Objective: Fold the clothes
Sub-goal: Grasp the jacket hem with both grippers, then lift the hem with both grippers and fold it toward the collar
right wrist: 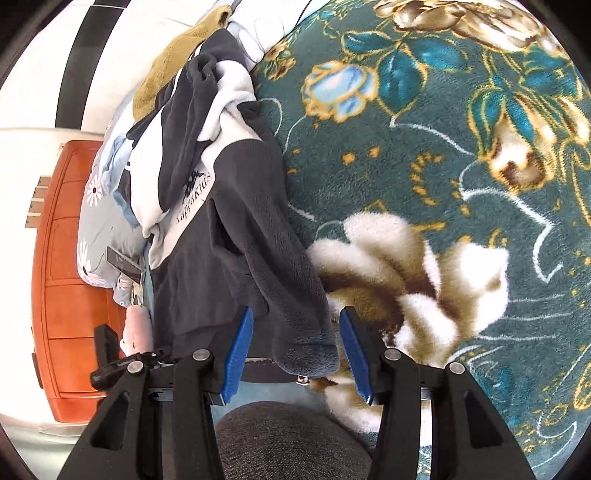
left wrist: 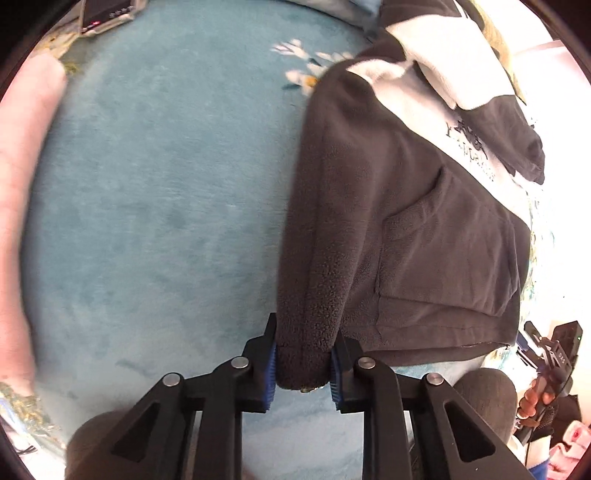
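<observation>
Jacket (left wrist: 388, 221) chest lettering blurred and partly covered by its folded sleeve, device (left wrist: 107, 14) cut by top edge

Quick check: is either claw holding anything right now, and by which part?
The left claw is shut on the dark fleece jacket at its bottom hem corner. The right claw is open around the other hem corner, not yet gripping.

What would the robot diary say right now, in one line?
step: gripping hem | left gripper: shut on dark fleece jacket | right gripper: open around other hem corner | surface: teal blanket
</observation>
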`<state>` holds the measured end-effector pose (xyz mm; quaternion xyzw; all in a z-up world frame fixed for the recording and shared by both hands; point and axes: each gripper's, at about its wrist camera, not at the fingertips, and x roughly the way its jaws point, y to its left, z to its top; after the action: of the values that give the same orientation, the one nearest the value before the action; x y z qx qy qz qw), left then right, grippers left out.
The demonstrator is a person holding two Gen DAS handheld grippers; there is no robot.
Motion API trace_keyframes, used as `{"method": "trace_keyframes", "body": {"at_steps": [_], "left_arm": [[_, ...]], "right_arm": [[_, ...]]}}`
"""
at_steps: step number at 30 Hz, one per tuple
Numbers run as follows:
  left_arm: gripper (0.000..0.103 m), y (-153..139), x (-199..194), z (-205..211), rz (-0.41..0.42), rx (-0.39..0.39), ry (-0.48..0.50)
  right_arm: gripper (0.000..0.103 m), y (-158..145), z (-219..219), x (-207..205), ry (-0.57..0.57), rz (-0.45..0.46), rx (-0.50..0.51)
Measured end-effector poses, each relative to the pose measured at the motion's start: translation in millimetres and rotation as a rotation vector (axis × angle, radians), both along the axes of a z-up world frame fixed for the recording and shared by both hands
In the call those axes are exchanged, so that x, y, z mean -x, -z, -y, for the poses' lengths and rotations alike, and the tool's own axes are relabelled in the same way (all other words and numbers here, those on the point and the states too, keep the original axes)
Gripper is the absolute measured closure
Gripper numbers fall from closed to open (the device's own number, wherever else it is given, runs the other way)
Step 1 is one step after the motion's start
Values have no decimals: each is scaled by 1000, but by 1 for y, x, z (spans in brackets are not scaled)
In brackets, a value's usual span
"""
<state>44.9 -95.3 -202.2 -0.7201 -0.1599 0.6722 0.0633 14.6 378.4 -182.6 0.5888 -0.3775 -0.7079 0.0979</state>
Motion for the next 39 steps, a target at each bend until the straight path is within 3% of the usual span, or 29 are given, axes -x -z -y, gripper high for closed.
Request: {"method": "trace_keyframes", "body": {"at_steps": [3,15,17,18,20,25,28,29,31,37,39], "left_arm": [[79,0,-5,14,19,21,-35],[72,3,-29,10,12,-75,-71],[65,3,-34,9,12,-79,-70],[62,3,-35,7,9,-79,-69],[39,4,-38,5,16,-82,-72],[36,5,-48,-5,43,-123,-44],[41,-1,-54,-6,29,-128,-37],[56,-6,-56,-6,20,-131,-32],[76,-14,-59,-6,11,-145,-26],[81,-69,-52,2,-95,-369,-66],[81,-83,-54,32,-152,-450,-102]], "right_arm": [[53,3,1,-3,-11,14,-7],[53,20,18,6,-46,70,15],[63,19,23,9,-53,76,9],[76,19,25,10,-60,77,4],[81,17,27,12,-78,78,-11],[86,7,27,14,-100,65,-8],[87,-3,30,15,-113,30,24],[87,-7,30,15,-110,19,52],[88,-15,28,17,-93,-10,101],[90,-49,18,40,12,-150,278],[90,-64,14,55,44,-203,321]]}}
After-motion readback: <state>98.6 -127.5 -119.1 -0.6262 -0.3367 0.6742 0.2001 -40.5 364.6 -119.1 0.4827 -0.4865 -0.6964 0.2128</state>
